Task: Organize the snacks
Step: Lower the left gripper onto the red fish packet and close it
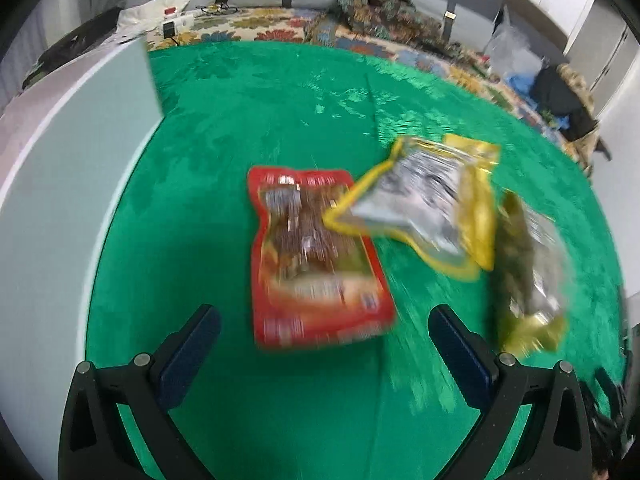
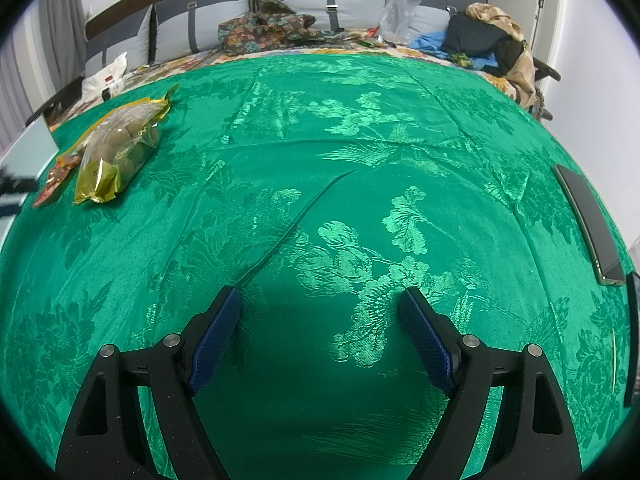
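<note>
1. Green patterned cloth [image 2: 360,160] covers a bed; pillows and a heap of clothes sit along the headboard beyond it.
2. Three snack packets lie clustered on the cloth. Red packet [image 1: 316,256] lies flat, nearest the left tongs. Yellow-edged packet [image 1: 432,208] overlaps its far right corner. Clear bag with gold ends [image 1: 528,268], holding brown lumps, lies just right of those, touching or nearly touching the yellow one; blur makes it hard to tell.
3. Left tongs [image 1: 324,356] spread wide, holding nothing, poised just short of the red packet's near edge. Picture is smeared, so likely mid-motion. Judgement: lined up on the red packet as the first pick, since it is closest and unpinned at that end.
4. Pale flat-sided box or bin [image 1: 80,200] stands at the left edge of the cloth, near the packets. Possibly where the snacks go; its inside is not visible.
5. Right tongs [image 2: 320,320] also wide apart and empty, over bare cloth, well away from the packets, which show far off to its left. Looks parked, out of the way.
6. Dark phone-like slab [image 2: 588,220] lies at the right edge of the cloth, uninvolved.
7. Sorting appears barely begun: all three packets are loose on the cloth.
</note>
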Demonstrator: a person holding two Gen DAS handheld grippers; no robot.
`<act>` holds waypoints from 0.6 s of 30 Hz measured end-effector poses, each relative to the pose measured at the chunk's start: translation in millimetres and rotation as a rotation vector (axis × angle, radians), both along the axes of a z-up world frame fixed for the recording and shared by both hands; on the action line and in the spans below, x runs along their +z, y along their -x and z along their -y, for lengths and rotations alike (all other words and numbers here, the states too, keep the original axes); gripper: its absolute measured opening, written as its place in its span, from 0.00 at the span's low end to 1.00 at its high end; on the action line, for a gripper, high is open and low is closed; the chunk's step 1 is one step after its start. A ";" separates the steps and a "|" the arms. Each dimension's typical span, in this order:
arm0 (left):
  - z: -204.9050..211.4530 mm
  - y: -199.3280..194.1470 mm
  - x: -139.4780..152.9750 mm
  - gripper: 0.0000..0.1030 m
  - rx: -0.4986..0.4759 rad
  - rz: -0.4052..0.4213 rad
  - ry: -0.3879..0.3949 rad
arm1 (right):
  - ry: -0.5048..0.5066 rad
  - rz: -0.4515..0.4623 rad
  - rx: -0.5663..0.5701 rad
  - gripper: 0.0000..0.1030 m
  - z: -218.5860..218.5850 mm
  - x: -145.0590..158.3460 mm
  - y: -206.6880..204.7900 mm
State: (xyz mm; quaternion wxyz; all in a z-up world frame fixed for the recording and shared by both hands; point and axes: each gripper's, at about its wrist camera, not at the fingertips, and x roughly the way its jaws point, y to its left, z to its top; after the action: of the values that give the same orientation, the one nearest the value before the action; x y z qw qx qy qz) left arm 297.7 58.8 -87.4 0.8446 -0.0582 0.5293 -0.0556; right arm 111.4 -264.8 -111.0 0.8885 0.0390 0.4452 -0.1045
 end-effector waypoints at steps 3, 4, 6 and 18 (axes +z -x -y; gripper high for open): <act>3.2 -23.2 -15.6 0.99 -0.004 -0.044 -0.016 | 0.000 0.000 0.000 0.83 -0.1 0.0 -0.1; 6.6 -26.6 -15.1 0.99 -0.006 -0.011 -0.061 | 0.000 0.000 0.000 0.83 -0.2 0.0 0.0; 14.1 -34.3 -21.0 1.00 -0.026 -0.019 -0.140 | 0.000 0.000 0.000 0.83 -0.2 0.0 -0.2; -4.9 13.2 -6.0 0.61 -0.045 0.055 -0.157 | -0.001 0.000 0.000 0.83 -0.3 -0.3 -0.6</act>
State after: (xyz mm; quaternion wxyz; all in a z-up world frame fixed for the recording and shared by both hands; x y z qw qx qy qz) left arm 284.5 63.7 -93.4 0.8594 0.0214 0.5098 -0.0345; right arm 112.0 -264.5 -111.2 0.8885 0.0392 0.4452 -0.1042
